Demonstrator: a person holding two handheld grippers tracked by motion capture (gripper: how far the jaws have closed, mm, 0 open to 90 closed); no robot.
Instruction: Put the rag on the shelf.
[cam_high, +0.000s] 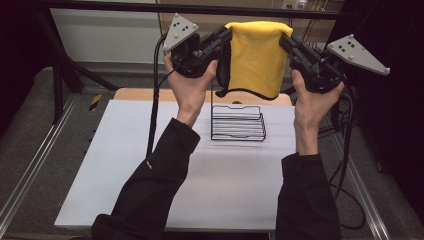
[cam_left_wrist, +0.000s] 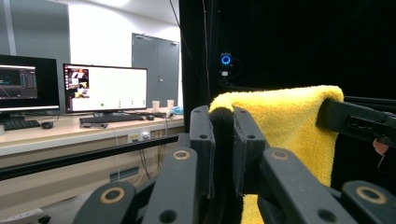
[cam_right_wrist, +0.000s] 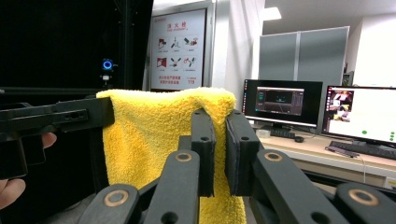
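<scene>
**Yellow towel held up between two grippers above the wire rack**

A folded yellow terry-cloth towel with a dark trimmed edge hangs in the air, well above the white table top, stretched between the two hand-held grippers. The left gripper has its black jaws pressed together on the towel's upper left corner; in the left gripper view the dark edge of the cloth sits pinched between the two pads. The right gripper clamps the upper right corner in the same way, and in the right gripper view yellow pile shows to the left of the closed jaws and below them. The top edge of the towel runs nearly level from one gripper to the other, and the rest drapes straight down in a doubled sheet.

Below the towel, a small black wire rack stands on the table top near its far edge, apart from the cloth's lower hem. The person's left hand and right hand are raised, with dark sleeves reaching up from the near side of the table.
</scene>
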